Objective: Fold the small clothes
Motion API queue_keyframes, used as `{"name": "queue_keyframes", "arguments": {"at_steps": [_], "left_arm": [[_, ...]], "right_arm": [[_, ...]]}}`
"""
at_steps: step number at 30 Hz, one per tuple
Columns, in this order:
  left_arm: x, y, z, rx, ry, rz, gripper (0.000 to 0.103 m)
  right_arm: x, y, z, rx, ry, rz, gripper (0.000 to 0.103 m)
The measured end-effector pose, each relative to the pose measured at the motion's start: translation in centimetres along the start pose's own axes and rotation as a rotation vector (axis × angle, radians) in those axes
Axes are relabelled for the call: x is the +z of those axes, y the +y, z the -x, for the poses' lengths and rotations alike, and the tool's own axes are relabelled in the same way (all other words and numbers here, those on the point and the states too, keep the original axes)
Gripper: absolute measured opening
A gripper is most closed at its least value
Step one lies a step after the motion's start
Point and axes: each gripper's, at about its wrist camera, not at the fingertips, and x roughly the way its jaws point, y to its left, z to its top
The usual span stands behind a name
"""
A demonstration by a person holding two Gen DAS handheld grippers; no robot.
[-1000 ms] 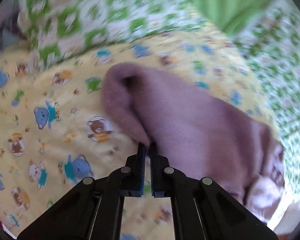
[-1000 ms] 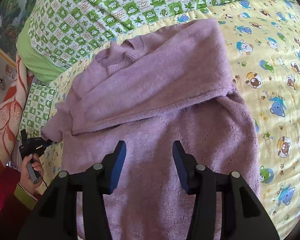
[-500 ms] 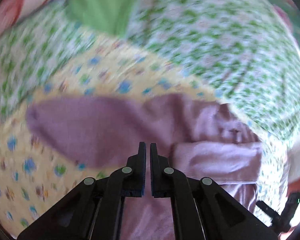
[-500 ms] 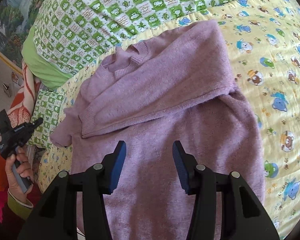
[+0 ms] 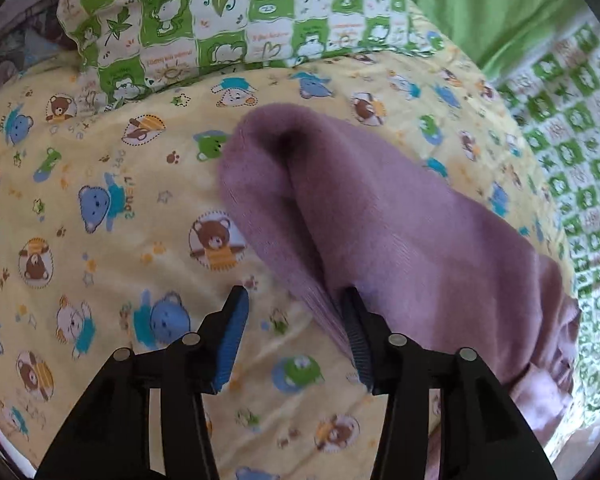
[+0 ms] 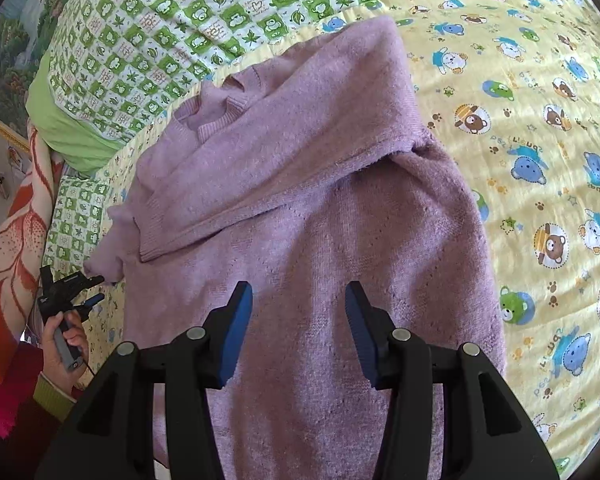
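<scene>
Above the purple sweater (image 6: 308,208), right claw (image 6: 298,320) parted, tilted downward.

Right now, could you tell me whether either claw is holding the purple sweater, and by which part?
Neither. The left claw has just opened at the sleeve edge, which brushes one finger, unpinched. The right claw hangs open above the sweater body.

The right claw (image 6: 298,312) hovers open above the purple sweater (image 6: 312,208) on the yellow blanket (image 6: 540,120).

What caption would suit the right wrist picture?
Open right gripper poised above a purple sweater, one sleeve folded across, on a bear-print sheet.
</scene>
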Motion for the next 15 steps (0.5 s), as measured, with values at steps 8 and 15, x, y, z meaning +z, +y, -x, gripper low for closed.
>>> {"name": "queue_keyframes", "arguments": {"at_steps": [8,15], "left_arm": [[1.6,2.4,-0.8,-0.065,-0.023,0.071,0.011],[1.5,1.7,-0.1,-0.079,-0.045,-0.006,0.001]], "right_arm": [[0.3,0.7,-0.2,-0.002,0.005,0.024,0.050],[0.0,1.0,-0.7,-0.005,0.021,0.028,0.050]]}}
